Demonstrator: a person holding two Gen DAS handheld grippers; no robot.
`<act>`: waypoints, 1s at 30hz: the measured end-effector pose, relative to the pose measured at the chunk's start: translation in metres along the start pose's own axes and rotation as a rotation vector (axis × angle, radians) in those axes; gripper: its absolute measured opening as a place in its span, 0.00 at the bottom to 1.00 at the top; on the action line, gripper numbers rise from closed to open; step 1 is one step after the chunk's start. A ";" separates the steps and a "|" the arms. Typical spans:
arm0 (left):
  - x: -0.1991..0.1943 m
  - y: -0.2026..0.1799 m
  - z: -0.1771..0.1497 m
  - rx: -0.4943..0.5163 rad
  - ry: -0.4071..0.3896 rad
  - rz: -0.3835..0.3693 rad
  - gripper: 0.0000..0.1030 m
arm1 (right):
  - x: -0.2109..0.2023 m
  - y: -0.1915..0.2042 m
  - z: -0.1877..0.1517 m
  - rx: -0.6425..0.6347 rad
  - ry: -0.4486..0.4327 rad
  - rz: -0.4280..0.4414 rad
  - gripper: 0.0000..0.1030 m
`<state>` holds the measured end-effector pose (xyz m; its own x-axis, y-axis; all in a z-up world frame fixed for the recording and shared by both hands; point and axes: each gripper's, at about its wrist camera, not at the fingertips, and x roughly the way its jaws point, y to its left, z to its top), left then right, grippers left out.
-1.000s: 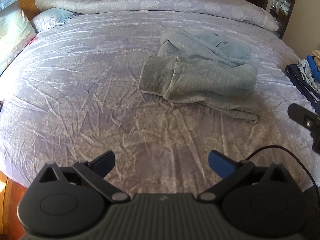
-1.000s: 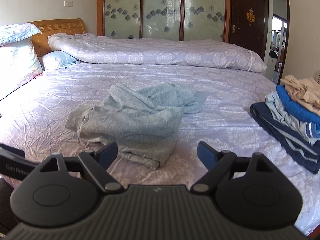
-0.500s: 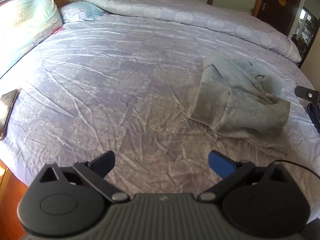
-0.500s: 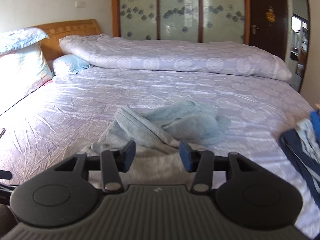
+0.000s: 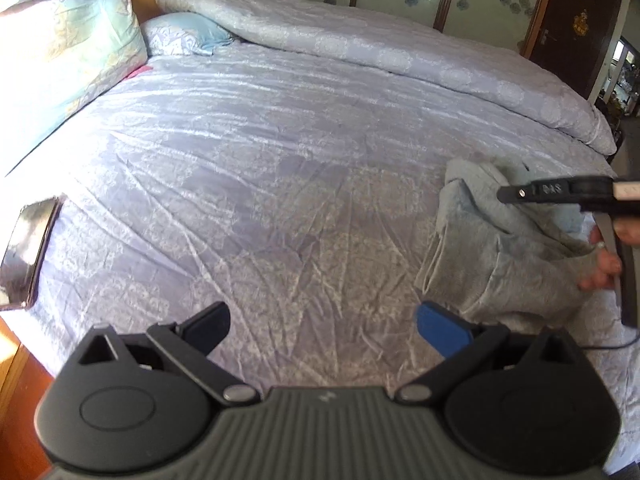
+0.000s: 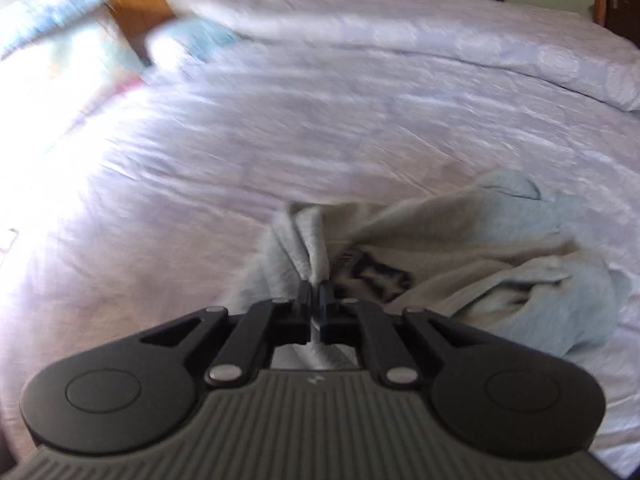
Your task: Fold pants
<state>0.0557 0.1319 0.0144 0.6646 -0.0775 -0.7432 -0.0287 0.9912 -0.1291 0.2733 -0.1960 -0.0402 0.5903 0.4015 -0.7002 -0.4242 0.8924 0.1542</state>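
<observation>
1. Left wrist view: the left gripper (image 5: pixel 322 320) was seen at the bottom of the frame with its jaws spread wide and nothing between them, held over bare bedding. The crumpled grey-blue knitted pants (image 5: pixel 508 248) lay in a heap at the right edge of the frame, on the wrinkled lilac patterned bedspread (image 5: pixel 260 184). The right gripper (image 5: pixel 560 194) was seen at the far right, reaching in over the heap, with fingers of the holding hand (image 5: pixel 604 266) visible beside the cloth. A dark flat phone-like object (image 5: pixel 28 252) lay at the left edge, well apart from the pants.

2. Right wrist view: the frame was blurred. The right gripper (image 6: pixel 316 300) was shown in the lower centre with its jaws drawn nearly together on a bunched fold of the pants (image 6: pixel 460 248), which spread to the right of the frame. A rolled lilac quilt (image 6: pixel 400 28) lay across the top.

3. Progress, as judged: no fold was to be seen; the garment was still a heap. Only a first grip was in place. Spreading the pants flat, laying leg on leg and folding them up were all left to be done.
</observation>
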 end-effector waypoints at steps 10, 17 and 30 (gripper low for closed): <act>0.024 -0.102 0.086 0.220 -0.092 -0.195 1.00 | -0.141 0.027 -0.159 0.130 0.022 0.177 0.02; 0.106 -0.250 0.104 0.462 0.034 -0.235 1.00 | -0.162 0.031 -0.208 0.306 -0.041 0.100 0.08; 0.149 -0.171 0.157 -0.087 0.273 -0.348 0.15 | -0.144 -0.020 -0.180 0.401 -0.212 -0.040 0.69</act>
<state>0.2767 -0.0323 0.0287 0.4248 -0.4416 -0.7903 0.0910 0.8894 -0.4480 0.0728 -0.3089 -0.0682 0.7460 0.3610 -0.5597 -0.1230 0.9006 0.4169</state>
